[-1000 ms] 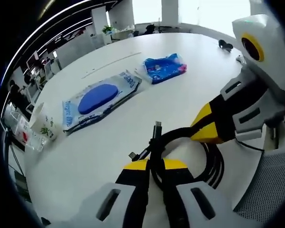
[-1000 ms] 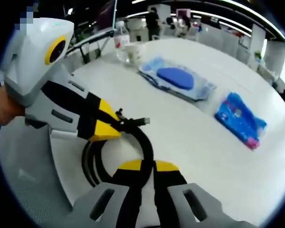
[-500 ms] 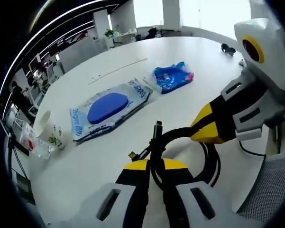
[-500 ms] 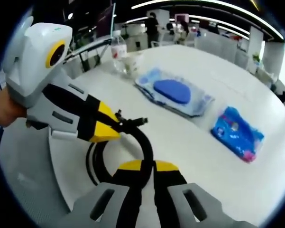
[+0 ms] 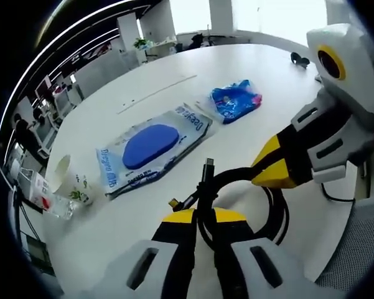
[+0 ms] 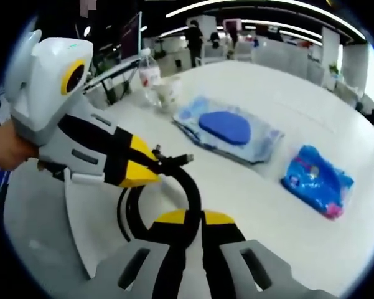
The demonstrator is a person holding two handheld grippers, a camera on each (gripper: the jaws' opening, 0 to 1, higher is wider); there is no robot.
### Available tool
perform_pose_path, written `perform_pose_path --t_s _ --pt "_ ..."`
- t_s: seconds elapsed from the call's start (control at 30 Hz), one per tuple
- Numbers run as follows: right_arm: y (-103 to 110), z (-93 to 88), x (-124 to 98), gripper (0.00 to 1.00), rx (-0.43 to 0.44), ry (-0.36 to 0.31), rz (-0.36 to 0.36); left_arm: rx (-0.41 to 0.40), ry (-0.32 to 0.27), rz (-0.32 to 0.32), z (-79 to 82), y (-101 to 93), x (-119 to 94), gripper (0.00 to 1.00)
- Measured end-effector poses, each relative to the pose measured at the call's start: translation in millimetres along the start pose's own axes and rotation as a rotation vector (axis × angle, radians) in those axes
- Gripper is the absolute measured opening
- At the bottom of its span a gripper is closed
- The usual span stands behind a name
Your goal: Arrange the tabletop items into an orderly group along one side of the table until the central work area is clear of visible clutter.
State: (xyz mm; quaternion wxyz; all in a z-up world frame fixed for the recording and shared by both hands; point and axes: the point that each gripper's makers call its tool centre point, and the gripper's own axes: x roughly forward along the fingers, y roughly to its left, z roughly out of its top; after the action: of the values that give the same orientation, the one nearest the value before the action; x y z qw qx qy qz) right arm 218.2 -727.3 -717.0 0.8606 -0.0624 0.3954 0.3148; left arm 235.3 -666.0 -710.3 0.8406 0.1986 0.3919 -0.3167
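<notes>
A coiled black cable point(image 5: 275, 210) hangs over the near edge of the white table point(image 5: 143, 205). My left gripper point(image 5: 201, 215) is shut on one loop of it, with the cable's plug ends sticking up past the yellow tips. My right gripper point(image 5: 272, 169) comes in from the right, shut on the same cable. In the right gripper view, my right gripper point(image 6: 195, 217) clamps the cable point(image 6: 188, 180) and the left gripper point(image 6: 140, 169) holds it from the left. A wet wipes pack point(image 5: 152, 140) and a small blue packet point(image 5: 236, 99) lie further out.
A paper cup point(image 5: 71, 185) and a plastic bottle point(image 5: 42, 198) stand near the table's left edge, the same cup point(image 6: 168, 91) and bottle point(image 6: 149, 70) at the far side in the right gripper view. A small black object point(image 5: 297, 59) lies far off. A mesh chair point(image 5: 361, 249) is beside the table.
Both views have shifted a little, so the packs sit slightly differently in the picture. Both grippers stay shut on the cable and keep their places relative to each other.
</notes>
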Motion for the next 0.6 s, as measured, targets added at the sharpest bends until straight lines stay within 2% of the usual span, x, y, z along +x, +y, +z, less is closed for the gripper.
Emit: perform_pose_path --t_s 0.4,0.6 --pt "-9.3 0.9 11.8 0.04 0.023 0.008 -0.005 0.054 0.014 -0.017 5.2 9.2 18.8 0.07" --pt "-13.1 -0.8 18.0 0.05 0.068 0.011 0.005 0.053 0.025 -0.024 4.0 11.9 27.8 0.07"
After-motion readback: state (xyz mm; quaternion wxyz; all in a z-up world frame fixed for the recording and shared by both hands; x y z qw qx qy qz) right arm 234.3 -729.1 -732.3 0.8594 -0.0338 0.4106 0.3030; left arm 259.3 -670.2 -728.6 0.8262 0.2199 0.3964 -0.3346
